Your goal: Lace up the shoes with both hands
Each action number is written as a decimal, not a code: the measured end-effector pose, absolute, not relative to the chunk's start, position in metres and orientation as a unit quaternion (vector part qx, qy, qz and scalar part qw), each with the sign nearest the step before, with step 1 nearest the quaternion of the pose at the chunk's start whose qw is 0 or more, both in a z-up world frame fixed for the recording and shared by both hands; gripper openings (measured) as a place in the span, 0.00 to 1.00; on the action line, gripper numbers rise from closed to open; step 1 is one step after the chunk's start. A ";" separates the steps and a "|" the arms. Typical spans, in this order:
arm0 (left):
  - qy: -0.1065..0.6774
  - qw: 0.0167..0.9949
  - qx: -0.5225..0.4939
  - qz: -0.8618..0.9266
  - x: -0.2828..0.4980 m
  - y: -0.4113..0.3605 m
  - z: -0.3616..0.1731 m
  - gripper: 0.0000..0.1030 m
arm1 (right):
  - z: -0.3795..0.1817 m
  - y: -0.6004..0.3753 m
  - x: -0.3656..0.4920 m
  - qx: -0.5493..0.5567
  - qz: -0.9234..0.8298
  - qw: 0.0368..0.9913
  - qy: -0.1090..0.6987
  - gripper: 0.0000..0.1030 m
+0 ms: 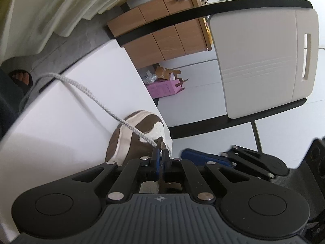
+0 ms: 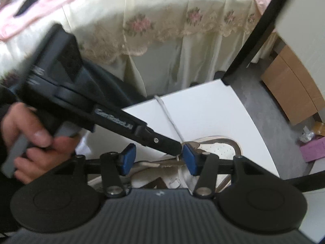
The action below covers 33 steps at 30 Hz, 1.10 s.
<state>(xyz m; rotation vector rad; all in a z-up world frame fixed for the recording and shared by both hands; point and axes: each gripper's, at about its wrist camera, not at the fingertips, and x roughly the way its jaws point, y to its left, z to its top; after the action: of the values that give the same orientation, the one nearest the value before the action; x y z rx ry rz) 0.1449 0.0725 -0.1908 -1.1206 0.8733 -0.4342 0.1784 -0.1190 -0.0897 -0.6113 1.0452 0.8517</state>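
White tabletop lay under both cameras, with a bed skirt and a wooden cabinet beyond it.

Nearest my left lens, the left gripper had its blue pads pressed together on the shoelace, pinching it close to where it left the brown-and-white shoe. From that pinch the lace ran off toward ten o'clock, across the table and over its far edge. It looked fairly taut (though I could not see its free end).

Through the right lens, the right gripper stood with its pads wide apart and nothing between them. The shoe sat just past them at about one o'clock, and the left tool reached in from nine o'clock down to the shoe's throat.

I judged this to be mid-threading: one hand drawing lace through an eyelet, the other waiting. The next move seemed to call for the right pads to close on the lace near the shoe, so the left could let go and regrip. Which eyelet the lace passed through, I could not tell.
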 end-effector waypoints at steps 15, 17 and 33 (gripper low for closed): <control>0.383 0.749 -0.506 -0.192 0.139 0.090 -0.172 0.01 | -0.099 -0.124 0.184 -0.236 0.358 0.772 0.469 0.30; 0.382 0.759 -0.490 -0.195 0.138 0.087 -0.167 0.02 | -0.105 -0.128 0.191 -0.203 0.347 0.779 0.480 0.23; 0.351 0.882 -0.267 -0.168 0.098 0.048 -0.123 0.47 | -0.129 -0.191 0.165 0.069 0.244 0.863 0.437 0.03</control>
<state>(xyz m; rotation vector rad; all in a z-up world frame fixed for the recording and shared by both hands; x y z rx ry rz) 0.0980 0.0475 -0.1226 -0.5565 0.7311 -0.3503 0.1654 -0.1913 -0.1286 0.1438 0.9170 0.5122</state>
